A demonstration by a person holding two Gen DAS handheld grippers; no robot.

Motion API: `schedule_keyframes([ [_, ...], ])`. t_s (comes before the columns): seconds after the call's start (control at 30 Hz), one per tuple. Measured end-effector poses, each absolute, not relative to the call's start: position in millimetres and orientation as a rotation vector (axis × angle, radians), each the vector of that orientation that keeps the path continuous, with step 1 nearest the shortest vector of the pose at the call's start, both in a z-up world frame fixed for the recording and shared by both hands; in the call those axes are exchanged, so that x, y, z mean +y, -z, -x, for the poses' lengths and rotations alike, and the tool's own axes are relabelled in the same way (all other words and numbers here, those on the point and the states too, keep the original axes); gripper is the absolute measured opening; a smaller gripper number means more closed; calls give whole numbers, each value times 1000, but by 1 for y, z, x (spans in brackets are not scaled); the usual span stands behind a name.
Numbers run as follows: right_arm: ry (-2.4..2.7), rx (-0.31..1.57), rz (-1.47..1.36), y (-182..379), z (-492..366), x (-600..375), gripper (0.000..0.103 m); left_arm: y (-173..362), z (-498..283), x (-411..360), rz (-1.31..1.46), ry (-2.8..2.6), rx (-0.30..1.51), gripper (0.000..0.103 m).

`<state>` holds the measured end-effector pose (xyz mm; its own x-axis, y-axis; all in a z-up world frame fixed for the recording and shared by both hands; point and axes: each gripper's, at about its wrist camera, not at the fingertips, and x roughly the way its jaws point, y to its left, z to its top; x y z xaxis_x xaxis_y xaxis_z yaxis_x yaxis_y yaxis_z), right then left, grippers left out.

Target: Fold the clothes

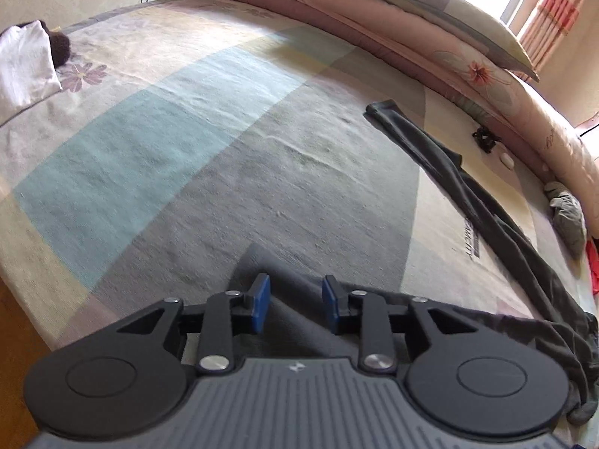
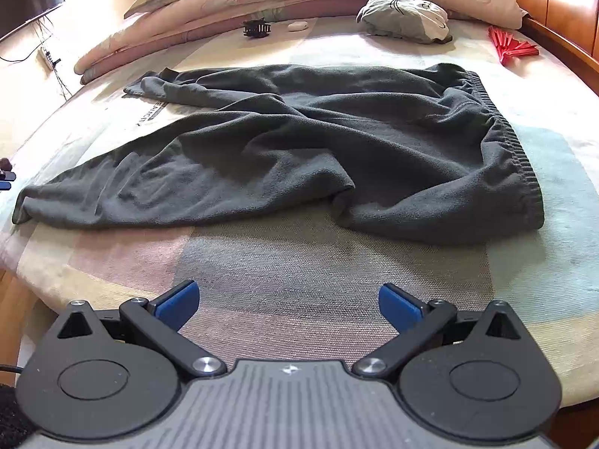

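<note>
Dark trousers (image 2: 299, 142) lie spread on the patchwork bed (image 2: 318, 269).

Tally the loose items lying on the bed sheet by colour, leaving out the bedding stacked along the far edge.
Dark grey: 1, trousers
Black: 1, hair claw clip
White: 1, small oval object
Grey and white: 1, crumpled garment
Red: 1, folded fan
Total: 5
</note>
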<state>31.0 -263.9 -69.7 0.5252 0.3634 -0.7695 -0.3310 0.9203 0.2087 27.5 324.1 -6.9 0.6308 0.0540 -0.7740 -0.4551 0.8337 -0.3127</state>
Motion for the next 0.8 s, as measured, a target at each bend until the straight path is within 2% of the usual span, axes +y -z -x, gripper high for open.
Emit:
schedule_keyframes([
  [0.03,-418,936,-37,71,-32,-262,103,9,-22,320,539,-289,844,42],
  [0.37,-429,967,-42,79,-37,-255,103,60,24,342,840,-388,804,42],
  [0.47,-419,974,-59,81,-38,-258,103,79,30,349,942,-411,752,42],
  [0.5,-414,976,-64,81,-39,-258,103,81,31,350,965,-414,714,45],
  [0.67,-411,975,-78,81,-40,-257,103,78,14,337,826,-459,682,44],
  [0.7,-410,975,-79,81,-40,-257,103,75,10,331,774,-472,692,42],
  [0.77,-408,974,-79,81,-39,-256,103,70,3,320,665,-514,717,29],
  [0.8,-408,973,-80,80,-38,-257,103,69,1,316,623,-532,727,12],
])
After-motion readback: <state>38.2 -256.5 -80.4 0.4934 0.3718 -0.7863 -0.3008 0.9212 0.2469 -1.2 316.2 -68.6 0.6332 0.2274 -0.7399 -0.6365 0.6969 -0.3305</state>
